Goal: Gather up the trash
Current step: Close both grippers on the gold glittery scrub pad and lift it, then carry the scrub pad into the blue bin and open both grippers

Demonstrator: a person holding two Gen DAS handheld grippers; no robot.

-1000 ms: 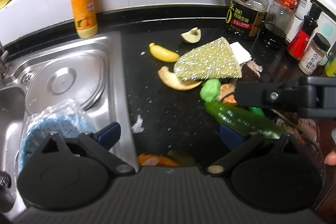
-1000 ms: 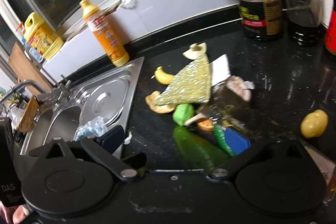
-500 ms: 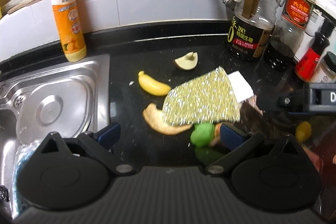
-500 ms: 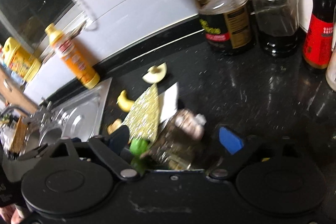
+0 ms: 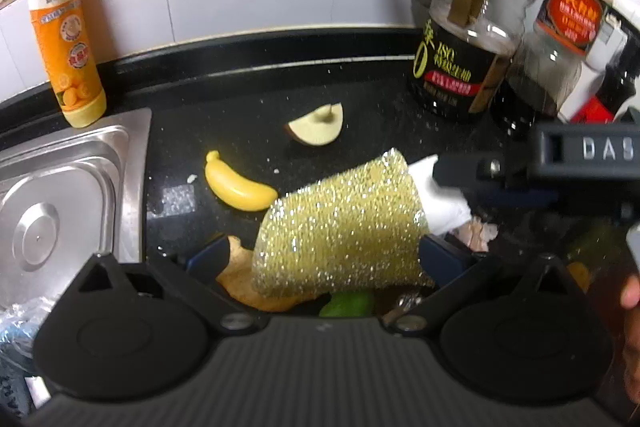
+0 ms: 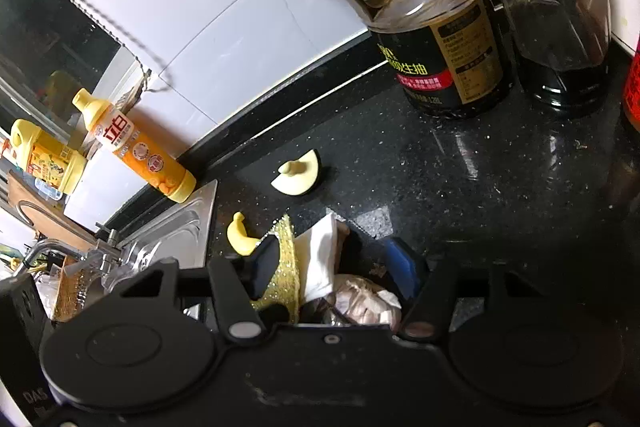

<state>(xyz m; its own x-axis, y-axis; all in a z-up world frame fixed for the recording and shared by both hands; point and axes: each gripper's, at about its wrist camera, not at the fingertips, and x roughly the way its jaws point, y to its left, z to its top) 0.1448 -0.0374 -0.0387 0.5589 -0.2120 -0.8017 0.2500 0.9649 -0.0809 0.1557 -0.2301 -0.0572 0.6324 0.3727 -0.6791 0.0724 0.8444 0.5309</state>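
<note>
Your left view: close, angled down on counter (image 5: 248, 87) | right view: nearer, rolled, perhaps lower | both share sponge (image 5: 340, 227).

the right gripper (image 6: 334, 265) has just been closing, its fingers (image 6: 402, 267) set around a white tissue (image 6: 320, 259) and crumpled scraps (image 6: 366, 301) on the black bench (image 6: 500, 167).

A heap of trash (image 5: 340, 227), topped by a glittery gold cloth (image 5: 340, 223) and white paper (image 5: 440, 203), lay mid-counter, just beside the sink's edge.

Right tool (image 6: 334, 265) has closed in around the white paper (image 6: 320, 259); green pepper left view.
</note>
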